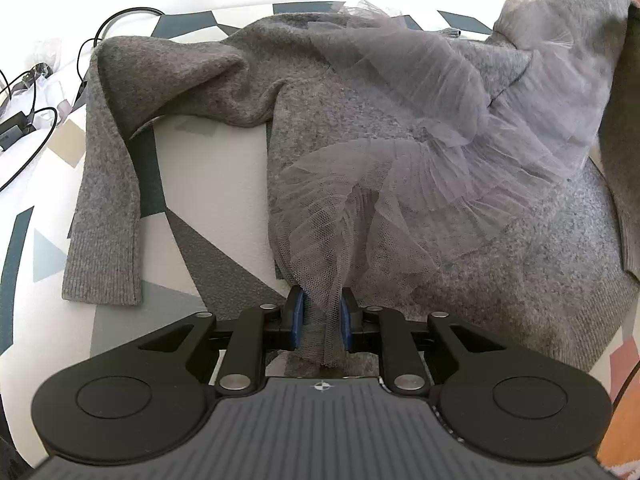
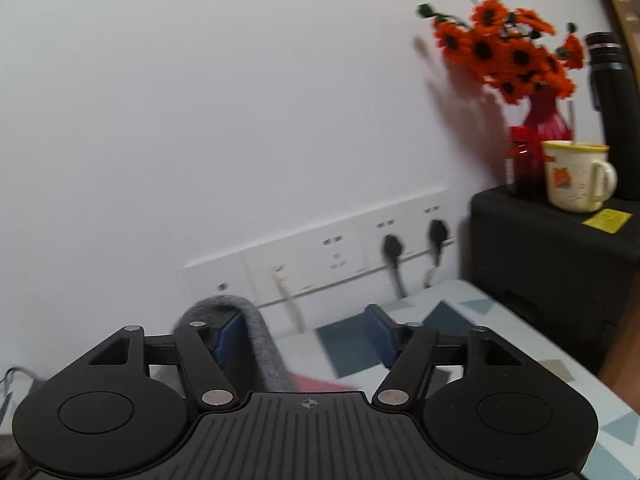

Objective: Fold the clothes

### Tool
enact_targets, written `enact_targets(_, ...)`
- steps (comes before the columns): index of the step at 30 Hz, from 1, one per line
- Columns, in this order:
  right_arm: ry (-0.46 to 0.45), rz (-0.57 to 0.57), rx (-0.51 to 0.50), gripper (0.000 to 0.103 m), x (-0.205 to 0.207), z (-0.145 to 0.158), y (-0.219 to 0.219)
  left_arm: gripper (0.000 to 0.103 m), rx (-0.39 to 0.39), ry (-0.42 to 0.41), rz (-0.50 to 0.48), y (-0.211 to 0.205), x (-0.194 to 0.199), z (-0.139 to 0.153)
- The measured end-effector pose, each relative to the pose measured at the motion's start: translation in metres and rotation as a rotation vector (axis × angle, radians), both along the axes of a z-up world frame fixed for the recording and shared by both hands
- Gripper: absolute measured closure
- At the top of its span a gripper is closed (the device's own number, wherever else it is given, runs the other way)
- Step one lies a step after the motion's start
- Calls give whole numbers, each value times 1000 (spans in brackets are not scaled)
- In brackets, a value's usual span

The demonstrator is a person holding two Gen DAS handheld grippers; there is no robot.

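Two grey garments fill the left wrist view: a grey knitted sweater (image 1: 400, 128) spread over a bed cover printed with white, grey and teal triangles (image 1: 120, 320), and a grey pleated tulle skirt (image 1: 420, 152) lying across the sweater's body. One sleeve hangs down at the left, its ribbed cuff flat on the cover. The left gripper (image 1: 322, 320) points steeply down with its blue pads nearly together, pinching a gathered edge of the tulle – the mesh bunches up between the pads and trails below them. Black cables (image 1: 24, 120) lie on the white surface at far left.

From the right wrist view, the right gripper (image 2: 308, 334) stands about half open. A fold of grey knit drapes against its left pad only, apart from the other – nothing is clamped. Beyond are a white wall, a row of white wall sockets (image 2: 320, 256) and a black cabinet (image 2: 552, 264) carrying orange artificial flowers in a red vase (image 2: 512, 52), a cream mug (image 2: 576, 176) and a black flask (image 2: 612, 112).
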State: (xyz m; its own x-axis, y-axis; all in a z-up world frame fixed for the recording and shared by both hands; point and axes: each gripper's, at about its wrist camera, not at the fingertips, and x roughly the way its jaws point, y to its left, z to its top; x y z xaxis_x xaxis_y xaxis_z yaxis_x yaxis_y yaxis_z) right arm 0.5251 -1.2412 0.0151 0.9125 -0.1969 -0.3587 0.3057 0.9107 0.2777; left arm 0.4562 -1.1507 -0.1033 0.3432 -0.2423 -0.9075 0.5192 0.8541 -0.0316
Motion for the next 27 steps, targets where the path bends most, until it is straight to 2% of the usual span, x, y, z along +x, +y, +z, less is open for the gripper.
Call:
enact_targets(3,80,60,9,41,-18,-17,11,83,-2,1,7,0,1,-1)
enact_targets(7,284,62,19,38,-58,-64,29,82,-2,-2,13,-1,2,-2)
enact_targets(8,330,57,21,35,-66,-75,34,82,0,-4,12,-1,1,-2)
enact_targets(11,413,68,15,14,-83,-95,52,82,3,-10,7,-1,0,-3)
enact_targets(13,442,101,3,15,-91,-103,66,82,7,-15,2,-1,-1,-3)
enact_targets(15,471,134,-8,28,-98,-112,80,82,10,-19,-2,-1,-2,-3)
enact_targets(16,471,138,8,48,-98,-114,79,82,10,-20,-3,-1,-2,-3)
enact_targets(17,459,130,43,61,-95,-114,72,82,8,-20,-3,-1,-2,-3)
enact_targets(19,434,115,112,74,-90,-114,58,81,-1,-16,1,1,-2,-4)
enact_targets(21,416,67,144,95,-77,-113,42,79,-16,-11,9,4,-1,-4)
enact_targets(23,398,10,178,95,-61,-113,24,78,-27,-6,16,6,1,-5)
enact_targets(25,365,-42,257,95,-41,-112,2,78,-35,-2,21,7,2,-5)
enact_targets(27,324,-96,210,95,-20,-103,-14,77,-33,-9,15,7,1,-6)
